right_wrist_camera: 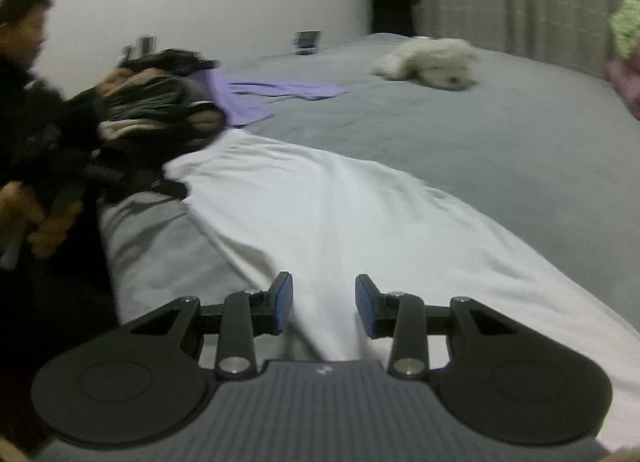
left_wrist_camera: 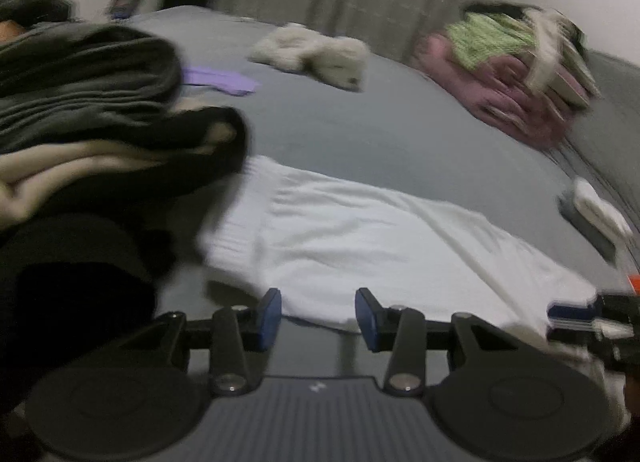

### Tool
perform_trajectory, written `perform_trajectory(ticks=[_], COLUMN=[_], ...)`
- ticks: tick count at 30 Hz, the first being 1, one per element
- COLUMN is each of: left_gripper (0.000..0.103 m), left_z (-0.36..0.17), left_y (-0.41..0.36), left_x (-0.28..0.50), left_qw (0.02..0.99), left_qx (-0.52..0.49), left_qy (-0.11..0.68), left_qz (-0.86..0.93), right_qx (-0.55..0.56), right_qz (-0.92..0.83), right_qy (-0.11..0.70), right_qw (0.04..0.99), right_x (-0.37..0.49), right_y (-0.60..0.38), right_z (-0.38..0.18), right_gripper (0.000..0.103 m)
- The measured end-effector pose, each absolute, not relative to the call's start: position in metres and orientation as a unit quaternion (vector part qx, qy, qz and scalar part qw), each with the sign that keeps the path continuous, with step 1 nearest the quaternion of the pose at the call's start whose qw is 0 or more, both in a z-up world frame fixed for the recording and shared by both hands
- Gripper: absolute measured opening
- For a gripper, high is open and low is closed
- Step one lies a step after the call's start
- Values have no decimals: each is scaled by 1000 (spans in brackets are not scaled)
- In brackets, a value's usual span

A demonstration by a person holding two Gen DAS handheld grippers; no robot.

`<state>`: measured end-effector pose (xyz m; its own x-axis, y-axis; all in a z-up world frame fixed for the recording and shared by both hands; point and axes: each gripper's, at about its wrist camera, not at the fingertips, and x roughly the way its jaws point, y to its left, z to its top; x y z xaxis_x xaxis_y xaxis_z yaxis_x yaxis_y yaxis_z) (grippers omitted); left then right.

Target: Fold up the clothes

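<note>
The white garment (right_wrist_camera: pixel 320 202) lay spread flat on the grey bed (right_wrist_camera: pixel 480 134), stretching away ahead of both sets of jaws, ribbed hem at the far end. The left gripper (left_wrist_camera: pixel 318 316) hung just above the near edge of the cloth, jaws partly open, blue pads clear of the fabric, nothing between them. The right gripper (right_wrist_camera: pixel 324 304) hovered over the near part of the same garment, a raised crease running in between its pads, jaws likewise partly open and gripping nothing. In the left view the right gripper's tip showed at the far right of the left jaws, so the two stood along the same near edge, well spread.

To the left of the left jaws sat a stack of folded dark clothes (left_wrist_camera: pixel 100 102); beyond it, a purple garment (right_wrist_camera: pixel 280 92) and a white plush toy (right_wrist_camera: pixel 432 62) lay well ahead of the jaws, and a pink and green pile (left_wrist_camera: pixel 512 74) sat far ahead to the right.

By my reading, the step was pinching the near edge for a fold. Done well, that meant dropping both pads onto the edge together, taking only one layer's border, matching heights, then carrying it forward evenly toward the hem so the crease smoothed out. Both views were blurred.
</note>
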<state>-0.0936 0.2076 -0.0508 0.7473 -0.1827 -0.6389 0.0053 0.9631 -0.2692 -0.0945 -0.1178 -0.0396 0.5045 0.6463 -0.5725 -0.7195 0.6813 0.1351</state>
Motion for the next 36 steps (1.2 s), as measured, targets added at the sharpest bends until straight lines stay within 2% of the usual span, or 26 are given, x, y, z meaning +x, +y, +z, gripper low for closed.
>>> perform_trajectory(ticks=[7,14,17,20,21,22,27,32,36], left_gripper=[40,37,23,18,11,10,9,9,15], left_z=[-53,-52,-56,-55,-52,-49,-33,-52,-52], left_y=[232,237,236,234,233,231,227,229,225], left_x=[-97,-91,-87,-88,-90,-91,-98,-87,-89], left_qw=[919,921,919,924,927,930,946,928,929], left_qx=[-175,-196,-198,-198,-196,-194,-164,-127,-103], left_qy=[350,331,333,319,311,302,265,331,333], left_qz=[38,56,69,79,78,78,85,118,123], right_qx=[-85,-91,-103,-114,-116,-116,-98,-106,-109], right_qz=[419,421,423,426,427,428,444,455,455], right_qy=[296,298,299,296,294,292,285,300,324], right_qw=[854,852,849,847,847,848,844,832,822], right_x=[-101,-95,-96,-98,-98,-98,-101,-101,-96], right_y=[-94,-84,-80,-78,-77,-77,-80,-69,-61], right_z=[-42,-48,-51,-54,-53,-52,-43,-48,-57], right_gripper=[39,27,18,6,4,3,1,1,1])
